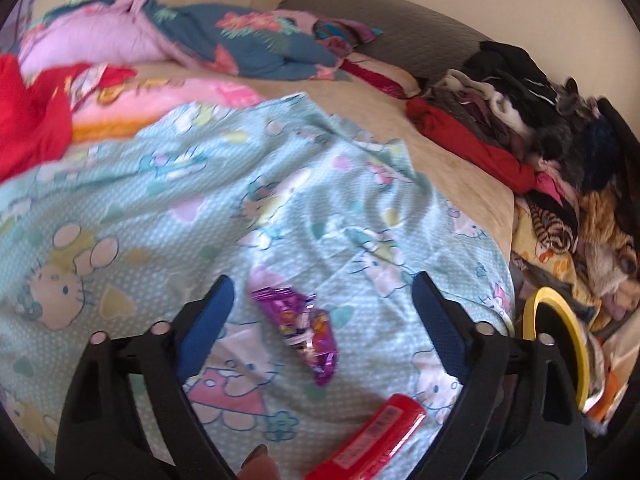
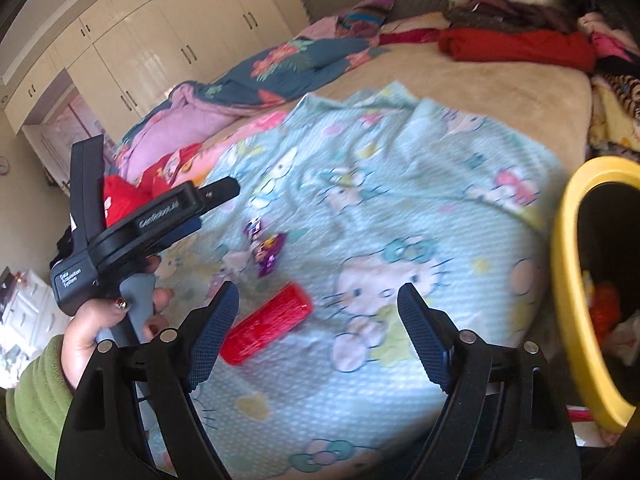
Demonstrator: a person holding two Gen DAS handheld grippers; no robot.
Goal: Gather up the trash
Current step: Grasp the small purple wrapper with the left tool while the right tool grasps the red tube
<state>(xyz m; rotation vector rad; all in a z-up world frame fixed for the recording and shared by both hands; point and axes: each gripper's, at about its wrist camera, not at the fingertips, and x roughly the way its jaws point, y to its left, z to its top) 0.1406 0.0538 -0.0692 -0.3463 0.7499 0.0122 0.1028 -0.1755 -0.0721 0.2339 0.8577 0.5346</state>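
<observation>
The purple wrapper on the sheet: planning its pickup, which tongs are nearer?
Left. The left tongs frame the purple wrapper; the right tongs sit behind the red wrapper, farther away.

I am in a bedroom of a home. In front of me is a wide bed [image 2: 500, 80] with a beige cover, and on it lies a light blue cartoon-cat blanket [image 2: 400, 208]. Near the grey headboard [image 1: 400, 32] I see a flowered quilt [image 2: 288, 64] and a heap of clothes [image 1: 520, 104]. Along the wall stands a tall glossy cream wardrobe [image 2: 160, 40] with many doors and dark handles. A yellow-rimmed bin [image 2: 568, 280] stands beside the bed.
</observation>
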